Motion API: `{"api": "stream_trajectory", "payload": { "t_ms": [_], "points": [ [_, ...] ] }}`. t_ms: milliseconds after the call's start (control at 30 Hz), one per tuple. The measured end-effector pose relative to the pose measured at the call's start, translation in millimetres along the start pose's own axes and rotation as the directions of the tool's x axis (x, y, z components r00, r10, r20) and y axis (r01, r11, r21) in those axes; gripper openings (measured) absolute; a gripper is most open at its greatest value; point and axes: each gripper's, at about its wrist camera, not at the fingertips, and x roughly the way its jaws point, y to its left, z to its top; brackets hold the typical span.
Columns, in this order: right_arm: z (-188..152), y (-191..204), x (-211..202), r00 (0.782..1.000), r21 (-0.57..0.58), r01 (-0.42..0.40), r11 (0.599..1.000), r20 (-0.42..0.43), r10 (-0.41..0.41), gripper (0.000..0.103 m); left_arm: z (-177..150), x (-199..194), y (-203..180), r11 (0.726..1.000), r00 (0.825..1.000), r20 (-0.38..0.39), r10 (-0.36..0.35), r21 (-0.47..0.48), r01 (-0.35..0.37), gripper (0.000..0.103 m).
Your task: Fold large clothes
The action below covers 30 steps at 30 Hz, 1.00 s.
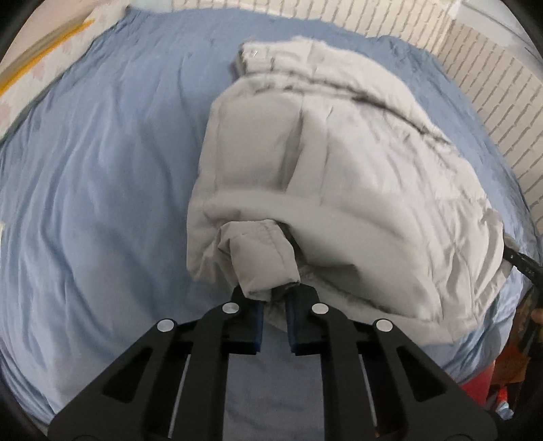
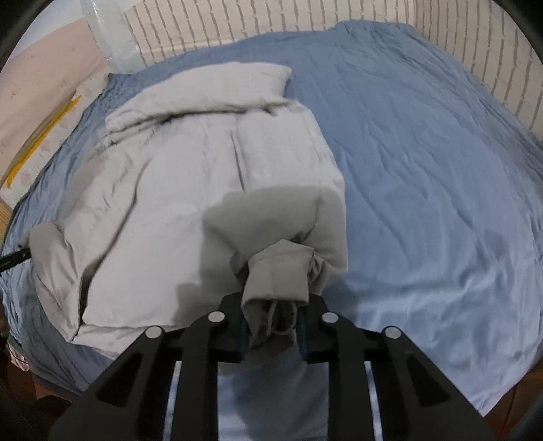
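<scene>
A large pale grey padded jacket [image 1: 339,169] lies on a blue bed sheet [image 1: 101,186], with its near hem lifted. My left gripper [image 1: 273,305] is shut on a bunched corner of the hem. In the right wrist view the same jacket [image 2: 186,186] fills the left half. My right gripper [image 2: 271,322] is shut on the other hem corner, where a drawstring shows between the jaws. The far end with the collar or hood [image 2: 237,81] rests flat on the sheet. Each gripper shows at the other view's edge, the right [image 1: 522,264] and the left [image 2: 13,259].
The blue sheet [image 2: 424,186] covers the whole bed. A white brick-pattern wall [image 2: 271,20] runs behind and to the right [image 1: 492,84]. A pale surface with a yellow stripe [image 1: 44,44] lies at the far left. Red and orange items [image 1: 502,380] sit past the bed's near right edge.
</scene>
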Motion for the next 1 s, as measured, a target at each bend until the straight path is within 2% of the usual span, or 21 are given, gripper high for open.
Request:
{"api": "stream_trajectory", "payload": {
  "t_ms": [200, 333, 700, 867, 1000],
  "points": [
    [42, 6, -2, 0.998, -0.016, -0.022, 1.0, 0.059, 0.022, 0.02, 46, 1, -14, 0.998, 0.997, 0.078, 0.019, 0.066, -0.024, 0.011],
    [78, 7, -6, 0.993, -0.011, -0.027, 1.0, 0.114, 0.028, 0.02, 76, -6, -1, 0.999, 0.992, 0.122, 0.012, 0.038, -0.017, 0.01],
    [194, 26, 6, 0.972, -0.07, -0.016, 0.997, 0.234, 0.032, 0.02, 153, -5, 13, 0.998, 0.976, 0.207, 0.07, -0.012, -0.069, 0.01],
    [230, 30, -1, 0.953, -0.067, -0.022, 0.997, 0.301, 0.041, 0.02, 192, -22, 7, 0.997, 0.957, 0.28, 0.079, -0.003, -0.081, 0.01],
    [260, 24, -17, 0.928, -0.035, -0.041, 0.999, 0.369, 0.051, 0.02, 223, -51, -6, 0.993, 0.922, 0.374, 0.097, 0.026, -0.115, 0.01]
  ]
}}
